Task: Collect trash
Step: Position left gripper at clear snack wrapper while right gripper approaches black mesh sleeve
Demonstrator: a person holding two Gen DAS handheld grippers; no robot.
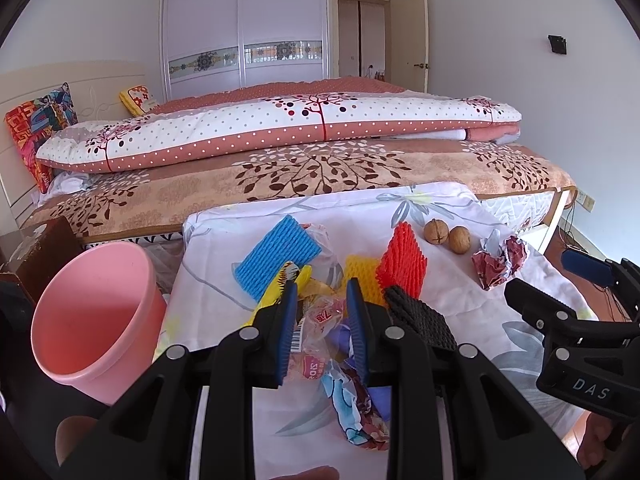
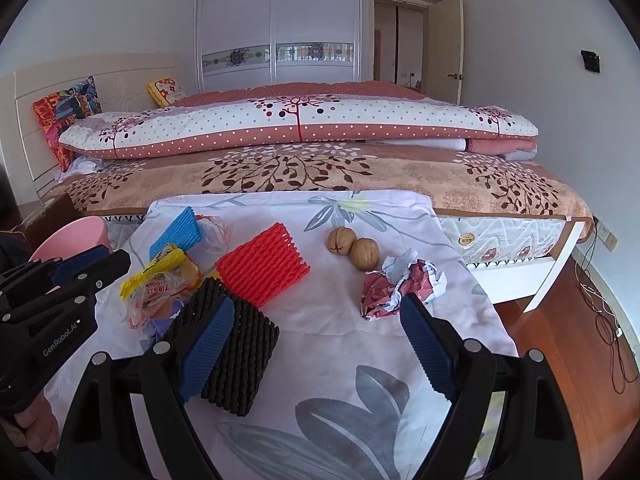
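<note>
Left wrist view: the left gripper (image 1: 322, 292) is clamped on a crinkly clear snack wrapper (image 1: 320, 320), just above the floral cloth (image 1: 452, 304); the pink bin (image 1: 96, 312) waits close at left, so lift it clear, swing over the rim, then release. Right wrist view: the right gripper (image 2: 316, 316) hangs spread wide, empty, with the crumpled paper (image 2: 400, 288) just ahead

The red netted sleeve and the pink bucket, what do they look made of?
The red netted sleeve looks like soft foam mesh: a matte, puffy diamond lattice. The pink bucket looks like smooth moulded plastic, going by its even colour, thin rim and faint sheen.
</note>
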